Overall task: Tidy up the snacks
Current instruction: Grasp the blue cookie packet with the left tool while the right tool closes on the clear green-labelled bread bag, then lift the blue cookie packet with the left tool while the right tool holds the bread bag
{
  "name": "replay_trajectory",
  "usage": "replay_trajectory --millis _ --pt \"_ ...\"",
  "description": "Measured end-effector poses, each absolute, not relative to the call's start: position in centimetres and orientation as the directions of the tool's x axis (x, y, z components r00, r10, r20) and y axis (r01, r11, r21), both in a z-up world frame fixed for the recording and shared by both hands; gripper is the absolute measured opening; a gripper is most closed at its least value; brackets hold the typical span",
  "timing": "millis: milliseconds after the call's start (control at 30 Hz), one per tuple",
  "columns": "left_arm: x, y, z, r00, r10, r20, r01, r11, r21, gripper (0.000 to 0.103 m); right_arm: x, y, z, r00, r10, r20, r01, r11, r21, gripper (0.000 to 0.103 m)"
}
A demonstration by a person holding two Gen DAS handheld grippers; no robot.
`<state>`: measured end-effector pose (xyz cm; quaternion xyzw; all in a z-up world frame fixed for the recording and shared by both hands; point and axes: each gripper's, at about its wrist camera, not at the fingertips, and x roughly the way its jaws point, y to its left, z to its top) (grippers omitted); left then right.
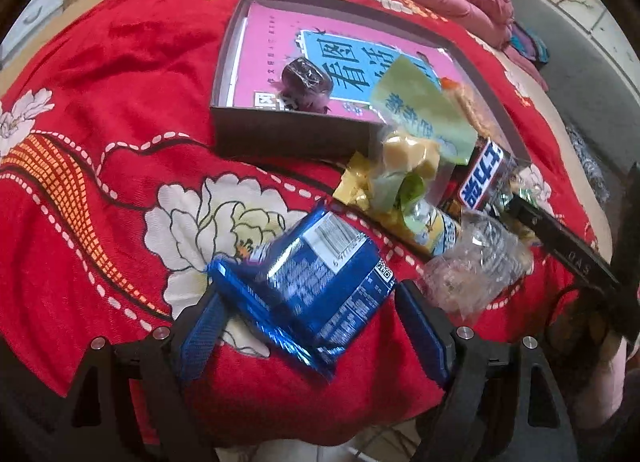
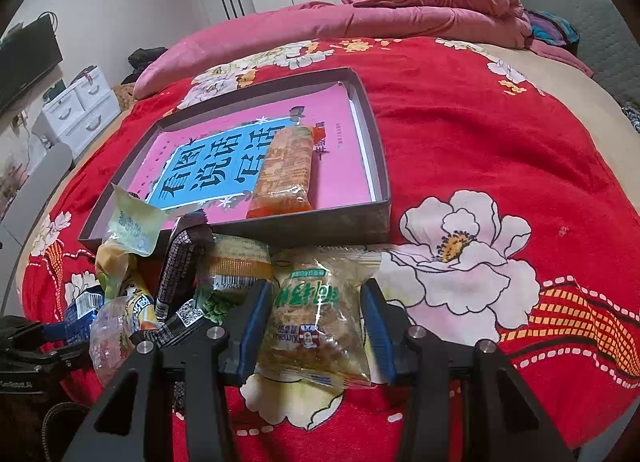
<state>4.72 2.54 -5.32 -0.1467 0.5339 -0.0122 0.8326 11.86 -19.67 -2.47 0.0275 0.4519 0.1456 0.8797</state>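
So the left gripper point(image 1: 308, 314) has its two blue-padded fingers set wide around one shiny blue foil snack pack point(image 1: 312, 282), barcode side up, tilted and a bit motion-blurred; I can't tell if the pads are actually pressing it. The right gripper point(image 2: 316, 326) has its fingers on either side of one clear pastry packet with green lettering point(image 2: 316, 314), pads right at the packet's edges, and whether it's squeezing is hard to say.

Just ahead and to the left of the right gripper there's a loose heap of snacks point(image 2: 172, 274): a pale green pouch, a dark brown bar wrapper, a yellow-and-green packet and a crinkly clear bag. Can't get an exact count, they overlap.

Straight ahead of both grippers sits one shallow grey cardboard box point(image 2: 384, 165), lined with a pink and blue booklet point(image 2: 224, 165). Two snacks show up inside: one long orange cracker pack point(image 2: 284, 169) and, in the left wrist view, one dark round wrapped sweet point(image 1: 306, 75).

Everything's on a red floral blanket point(image 2: 500, 133), with a rumpled pink quilt point(image 2: 400, 9) beyond.
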Motion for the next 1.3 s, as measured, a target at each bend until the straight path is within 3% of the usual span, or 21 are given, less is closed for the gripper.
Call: replay_trajectory --millis 333,500,1033,1300 --pt "5.8 1.7 -5.5 0.458 -0.117 -0.881 -0.117 0.975 -0.19 0.083 11.9 -19.6 -2.5 0.557 0.279 -0.782 -0.234 0.956 0.175 0.046" --pt "5.9 1.8 -5.1 0.481 -0.106 -0.87 -0.097 0.98 -0.173 0.059 11.6 -20.0 -2.1 0.568 0.286 -0.772 -0.232 0.955 0.183 0.044" --pt "5.3 3.8 -3.1 0.531 -0.217 -0.819 -0.088 0.947 -0.308 0.054 10.7 -22.0 -0.1 0.625 0.25 -0.739 -0.172 0.968 0.182 0.043" --pt "5.0 5.3 -0.7 0.622 -0.207 -0.755 -0.077 0.944 -0.322 0.054 10.5 -21.5 0.7 0.638 0.256 -0.726 -0.178 0.967 0.185 0.043"
